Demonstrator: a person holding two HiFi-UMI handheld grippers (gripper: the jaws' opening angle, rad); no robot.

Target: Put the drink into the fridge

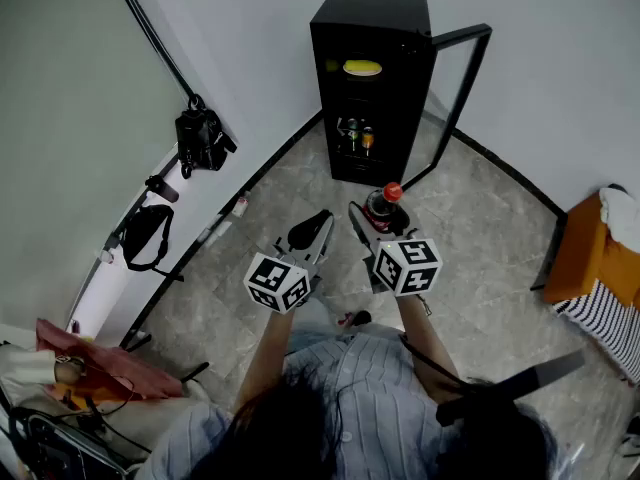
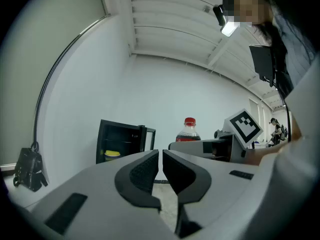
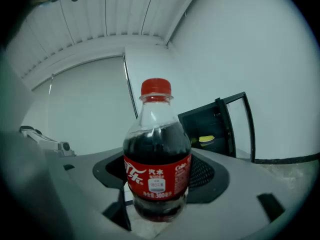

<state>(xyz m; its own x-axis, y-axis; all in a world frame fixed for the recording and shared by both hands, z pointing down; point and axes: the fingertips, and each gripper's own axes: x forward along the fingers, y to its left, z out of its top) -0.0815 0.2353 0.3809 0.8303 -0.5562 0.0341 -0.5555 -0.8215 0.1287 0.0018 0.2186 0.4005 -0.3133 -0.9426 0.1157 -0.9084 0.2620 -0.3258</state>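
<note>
Holding the cola bottle (image 3: 157,149) up off the floor, right claw (image 3: 159,179) spread wide with both pads pressed on the label band at mid-body; left claw (image 2: 160,171) closed to a thin slit, nothing in it. Bottle sits out in front of the person, well short of the black mini fridge (image 1: 370,88), whose door (image 1: 460,33) stands open. Long axis upright, red cap (image 3: 155,86) on top, label facing the right gripper camera. Likely handling: small plastic bottle, nearly full so some weight, smooth round wall that could twist or slip, gives a bit if squeezed; label band below the shoulder looks the best hold
</note>
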